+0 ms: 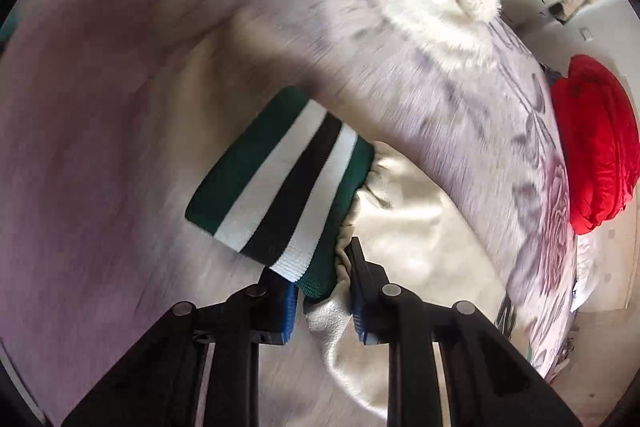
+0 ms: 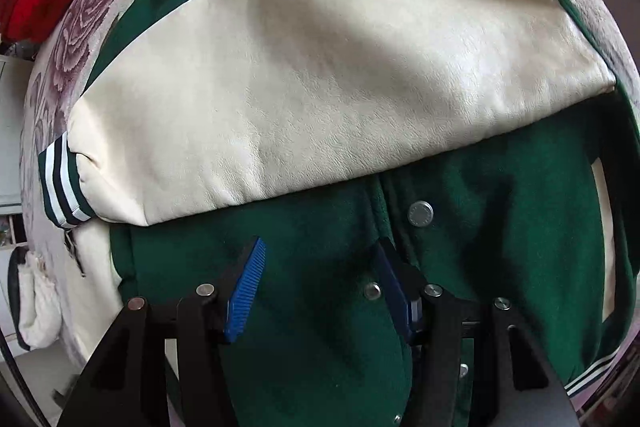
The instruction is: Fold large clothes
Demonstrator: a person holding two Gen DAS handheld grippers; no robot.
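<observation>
Left wrist view: left gripper [image 1: 324,291] pinches the striped cuff [image 1: 280,183] of the jacket [image 2: 320,267] on the bedspread [image 1: 480,131]; right gripper [image 2: 320,283] hovers, jaws apart. Better lay that sleeve flat across.

The left gripper [image 1: 324,291] is showing black linkage arms with round silver pivot pins and blue ribbed pads [image 1: 289,311] at lower centre. The right gripper [image 2: 324,291] is showing identical black arms, silver pins and blue ribbed pads [image 2: 246,289].
</observation>
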